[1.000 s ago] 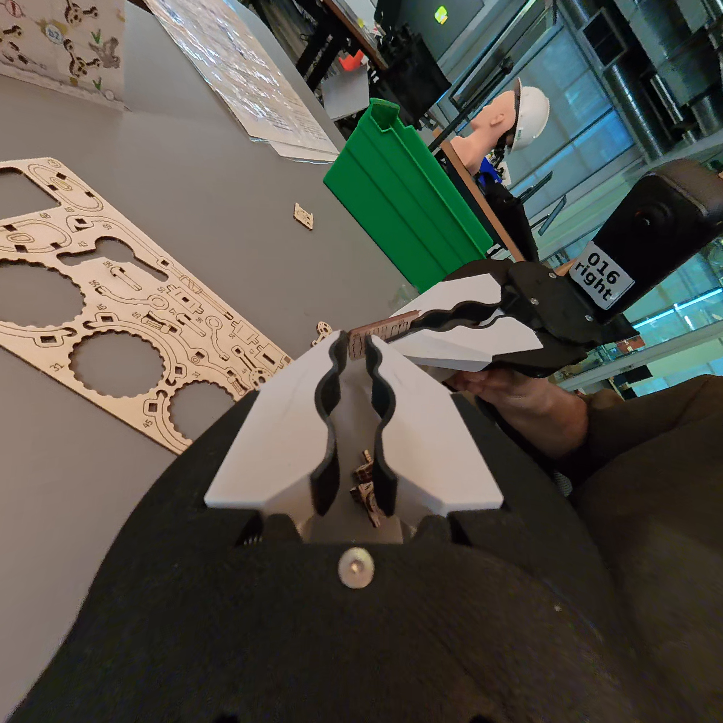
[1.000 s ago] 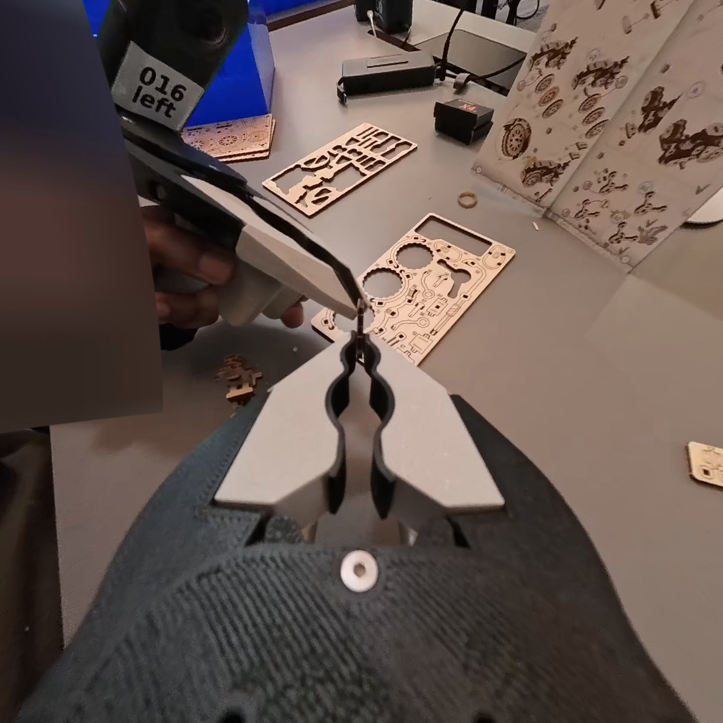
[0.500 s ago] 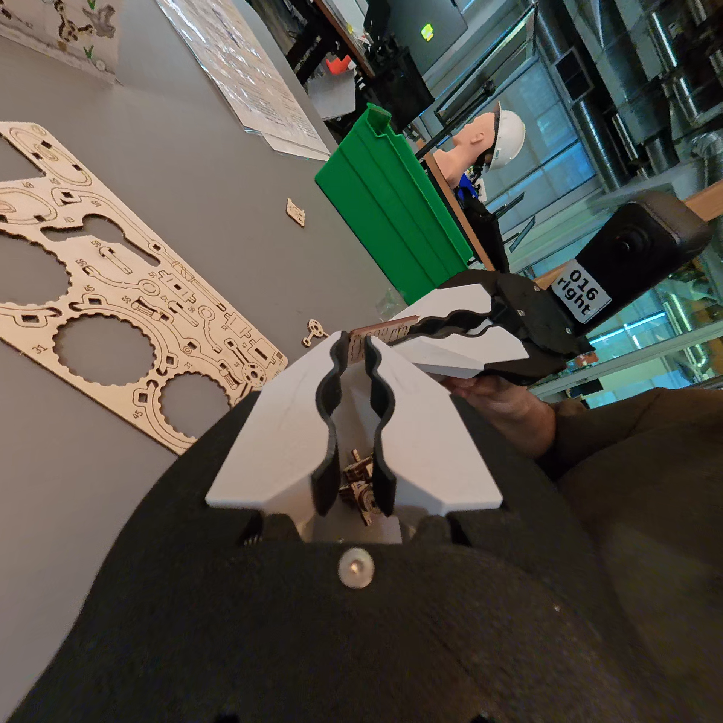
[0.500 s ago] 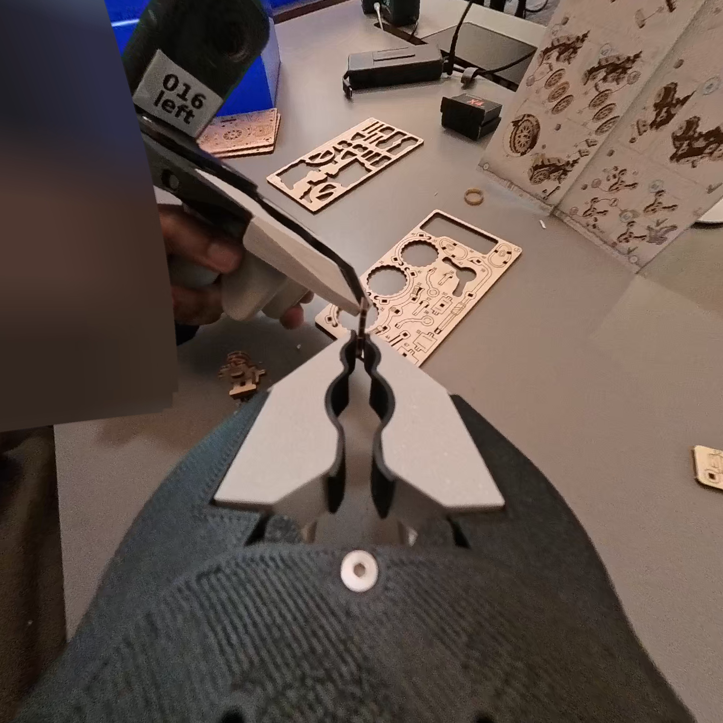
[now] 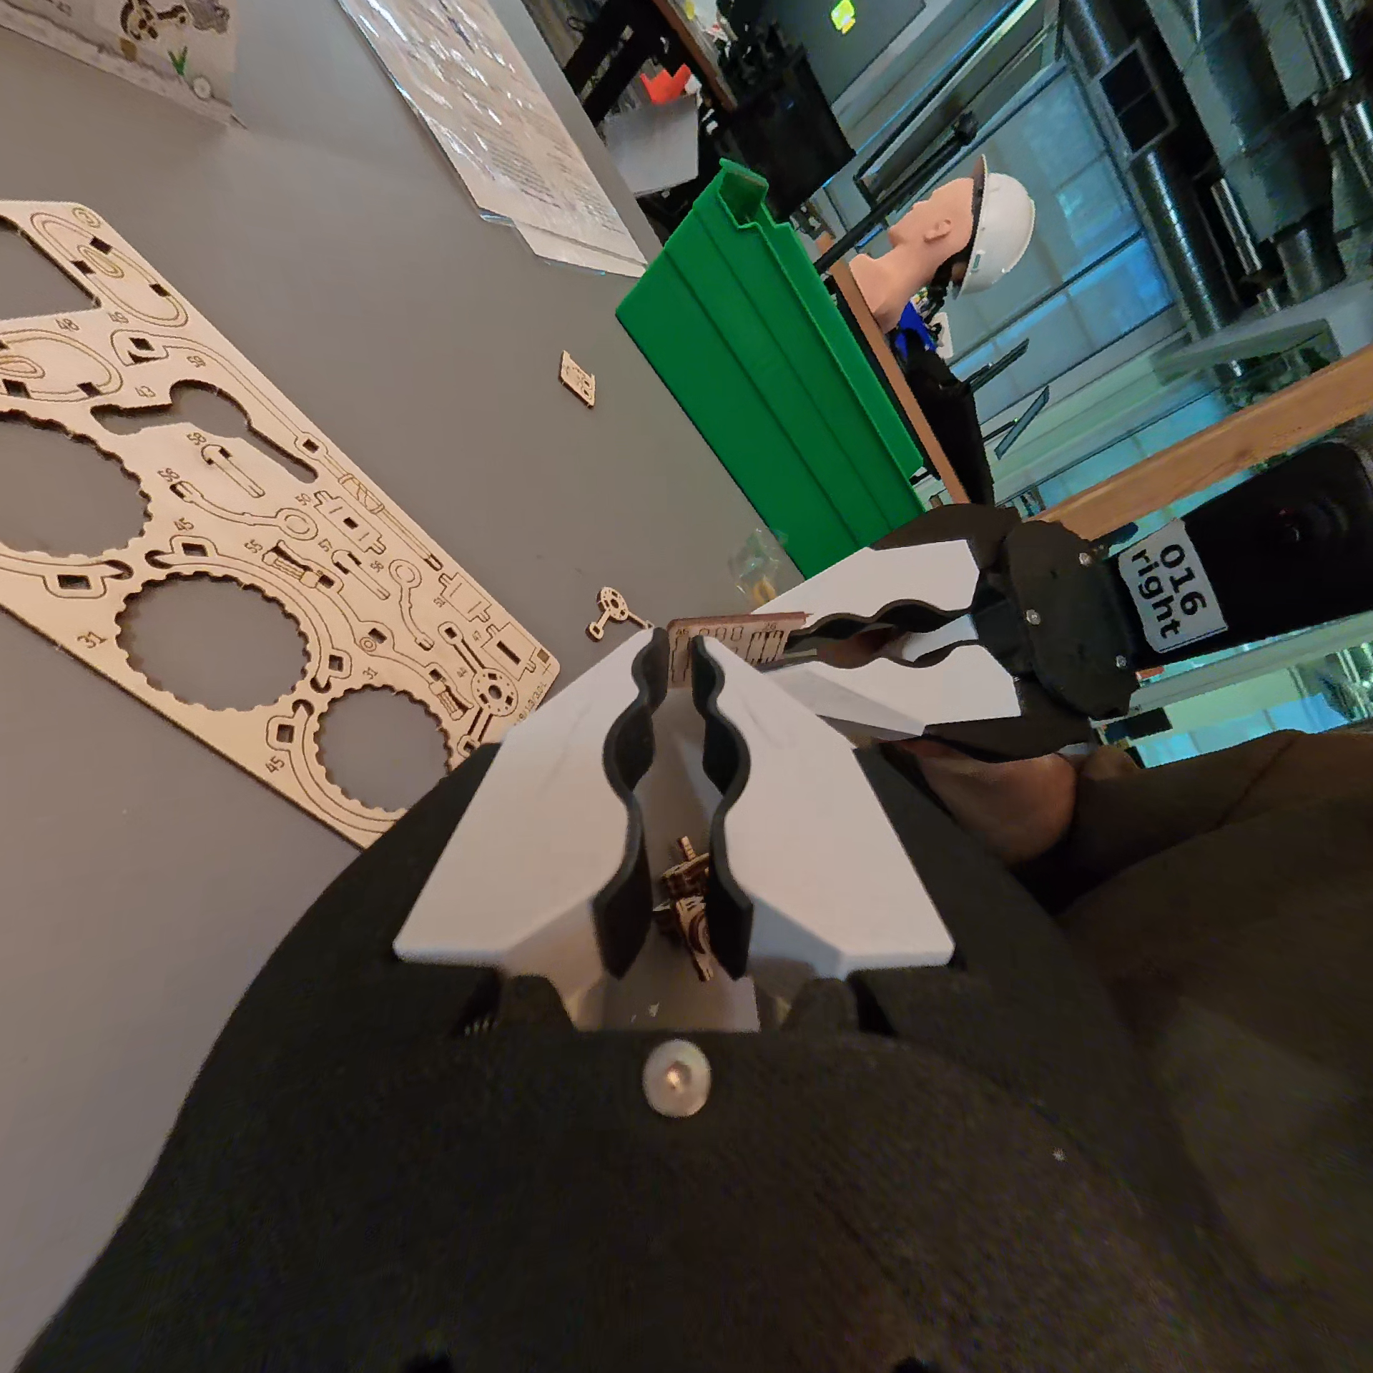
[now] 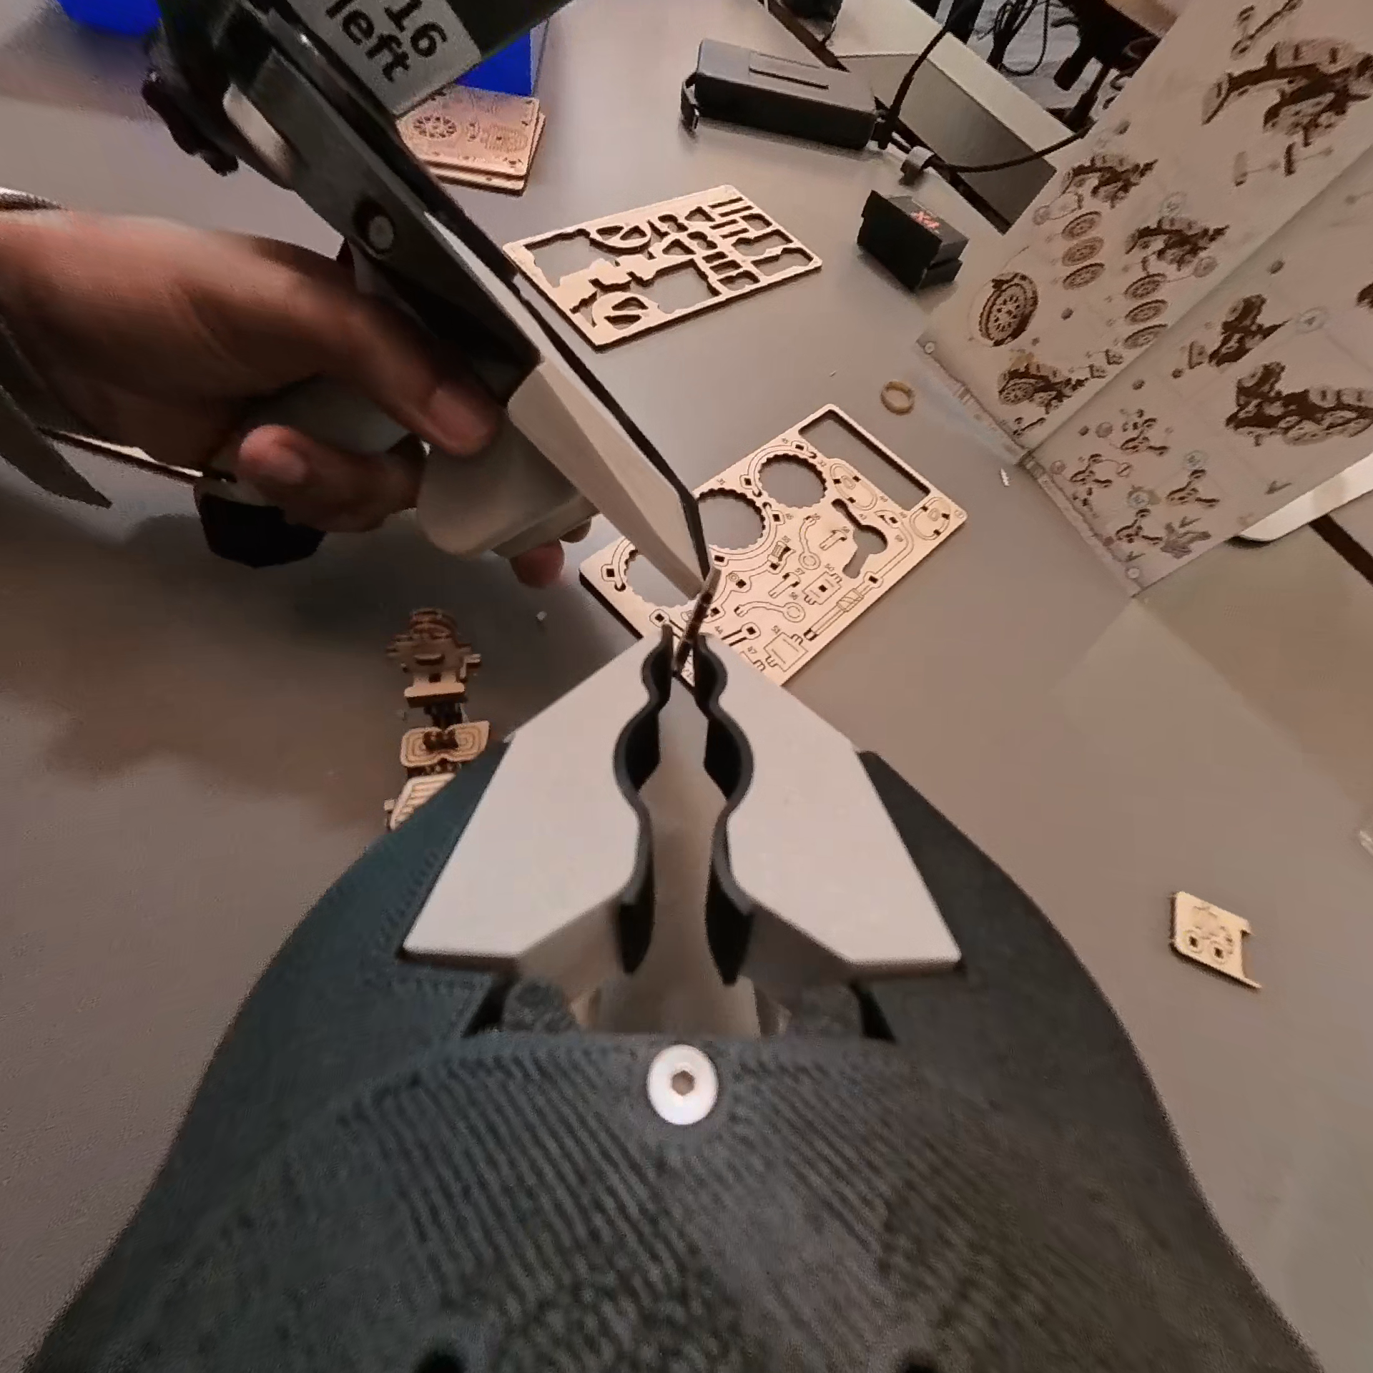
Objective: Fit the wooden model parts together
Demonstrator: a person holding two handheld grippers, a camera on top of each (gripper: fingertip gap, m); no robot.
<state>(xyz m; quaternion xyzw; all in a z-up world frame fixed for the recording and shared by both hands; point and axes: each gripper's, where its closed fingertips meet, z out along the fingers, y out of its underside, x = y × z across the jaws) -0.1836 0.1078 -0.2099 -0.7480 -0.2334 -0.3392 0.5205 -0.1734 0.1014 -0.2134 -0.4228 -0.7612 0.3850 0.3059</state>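
Left wrist view: the left gripper [image 5: 672, 654] is seen closed to a narrow gap on one end of a small flat wooden strip [image 5: 732, 645], whose other end is pinched by the right gripper [image 5: 806, 646], so the strip is held in the air between both tips. A small assembly [image 5: 687, 903] is glimpsed below, between the left fingers. On the table [image 5: 409, 312], a punched-out sheet [image 5: 245, 594] and a loose key-shaped part [image 5: 613, 613] are left nearby. In the right wrist view the two tips are met at the part [image 6: 695, 631]. A handover or mating step is judged to be under way; fine alignment and a steady squeeze are called for next.
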